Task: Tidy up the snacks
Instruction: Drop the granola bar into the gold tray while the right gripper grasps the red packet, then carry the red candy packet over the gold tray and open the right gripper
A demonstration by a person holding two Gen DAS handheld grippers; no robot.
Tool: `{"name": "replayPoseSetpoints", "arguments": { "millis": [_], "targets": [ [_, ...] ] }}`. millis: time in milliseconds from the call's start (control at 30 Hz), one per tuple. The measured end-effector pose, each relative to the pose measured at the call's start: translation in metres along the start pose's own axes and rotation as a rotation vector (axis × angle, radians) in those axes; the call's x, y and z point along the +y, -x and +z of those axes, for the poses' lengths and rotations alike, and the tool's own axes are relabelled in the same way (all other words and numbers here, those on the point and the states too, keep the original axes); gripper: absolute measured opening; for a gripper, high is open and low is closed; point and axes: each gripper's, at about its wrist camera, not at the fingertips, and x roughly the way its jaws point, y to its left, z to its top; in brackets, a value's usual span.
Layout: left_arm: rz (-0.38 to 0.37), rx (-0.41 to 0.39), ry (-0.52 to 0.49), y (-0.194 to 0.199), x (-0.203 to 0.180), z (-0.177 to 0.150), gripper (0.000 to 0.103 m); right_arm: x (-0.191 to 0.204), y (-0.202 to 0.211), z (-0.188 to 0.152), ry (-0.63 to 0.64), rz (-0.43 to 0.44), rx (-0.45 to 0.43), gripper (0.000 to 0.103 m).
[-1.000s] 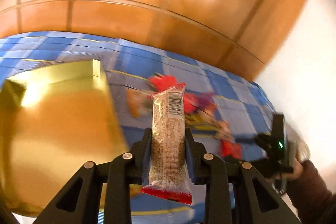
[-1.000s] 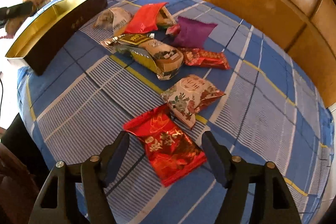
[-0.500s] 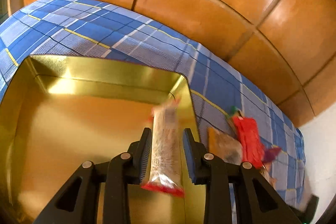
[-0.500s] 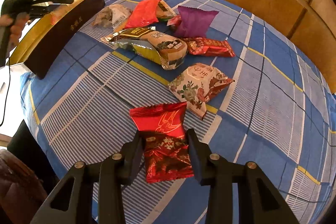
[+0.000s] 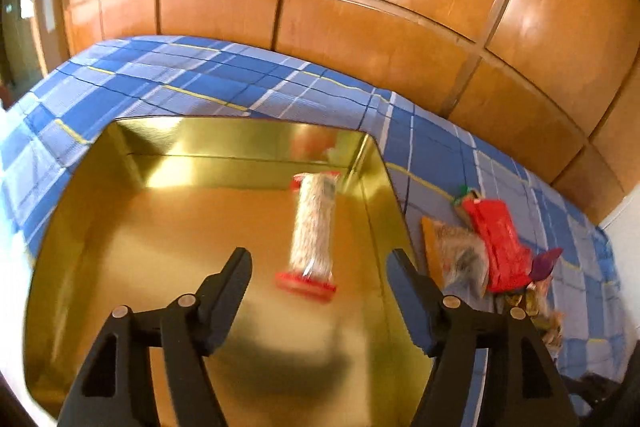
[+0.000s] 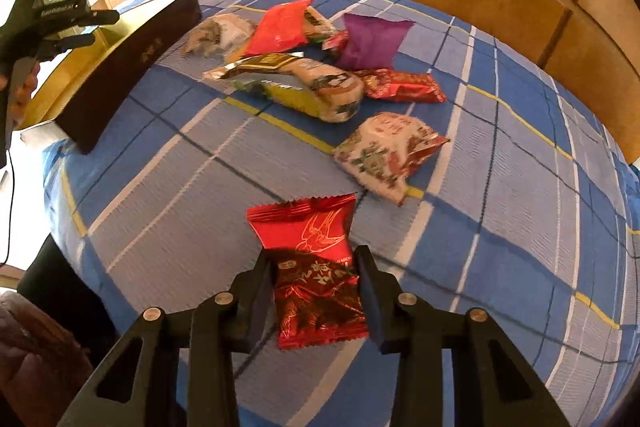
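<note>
Inside the one gold tin (image 5: 120, 259) lies one seed bar (image 5: 314, 227) (blurred), ahead of the left gripper (image 5: 318, 267), jaws just opened; the right gripper (image 6: 316, 281) pinches one red packet (image 6: 312, 267).

Both grippers: matte-black angular fingers (image 5: 236, 279) with silver pivot screws (image 6: 407, 299); dark maroon sleeve (image 6: 28, 359).

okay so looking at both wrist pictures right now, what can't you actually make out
- Left wrist view: the grain bar inside the gold tin is motion-blurred; its label is unreadable, and whether it has landed is unclear.
- Right wrist view: the tin's inside is mostly hidden by its dark side wall.
- Right wrist view: the red packet's sides are covered by the right gripper.
</note>
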Motion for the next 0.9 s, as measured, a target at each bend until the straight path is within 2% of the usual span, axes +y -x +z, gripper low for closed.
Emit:
{"name": "replayPoseSetpoints", "arguments": {
  "millis": [233,433,533,633,900],
  "targets": [
    [0.095,-0.009,-0.032,0.024,-0.001,-0.03,0.07,0.029,0.001,0.006,-0.002,0.068,-0.028,0.035],
    [0.127,-0.04,-0.059,0.041,0.001,-0.044,0.07,0.053,-0.011,0.024,0.045,0.065,-0.02,0.034],
    [0.138,-0.051,-0.067,0.046,0.004,-0.046,0.07,0.06,-0.006,0.033,0.045,0.096,-0.039,0.034],
    [0.148,-0.052,-0.067,0.049,0.007,-0.049,0.07,0.065,0.002,0.049,0.025,0.145,-0.069,0.034],
    [0.162,-0.05,-0.028,0.052,0.022,-0.054,0.07,0.103,0.026,0.101,-0.001,0.341,-0.144,0.034]
  ]
}}
